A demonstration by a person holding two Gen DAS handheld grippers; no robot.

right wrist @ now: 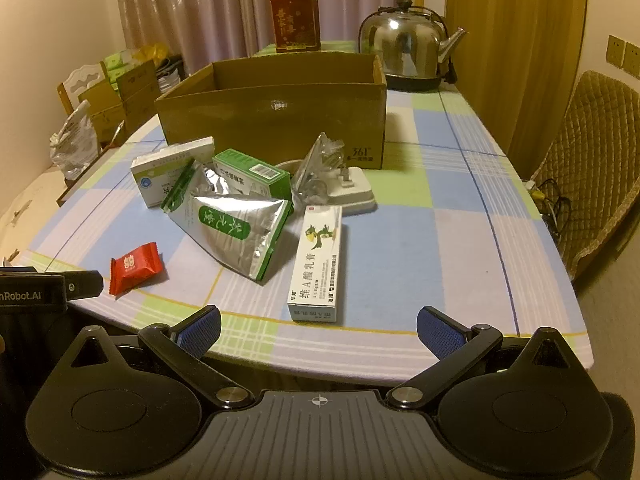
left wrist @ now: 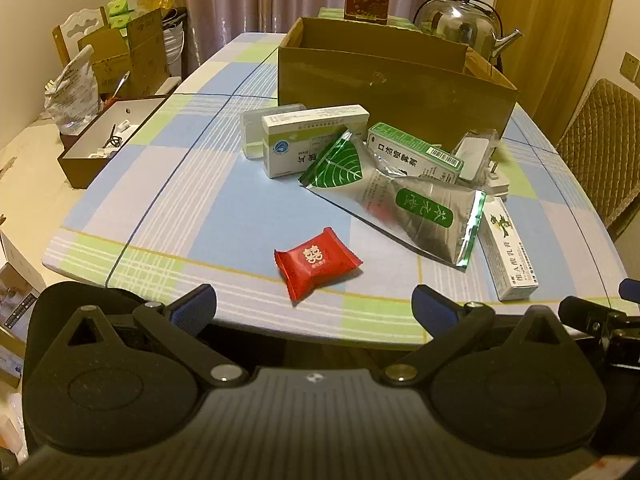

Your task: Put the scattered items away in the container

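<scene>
While both the left gripper [left wrist: 314, 306] and right gripper [right wrist: 319, 330] gape wide and empty, medicine boxes [right wrist: 318, 264] and foil pouches [right wrist: 236, 232] clutter the checked tabletop [right wrist: 460, 240]. At twelve o'clock behind them stands the brown cardboard box [right wrist: 272, 120]; a red candy [left wrist: 316, 262] lies apart at six.

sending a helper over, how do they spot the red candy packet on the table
Find the open cardboard box on the checked tablecloth. Medicine boxes and foil pouches lie heaped before it. The red candy packet lies alone nearer the table's front edge, the only red item.
</scene>
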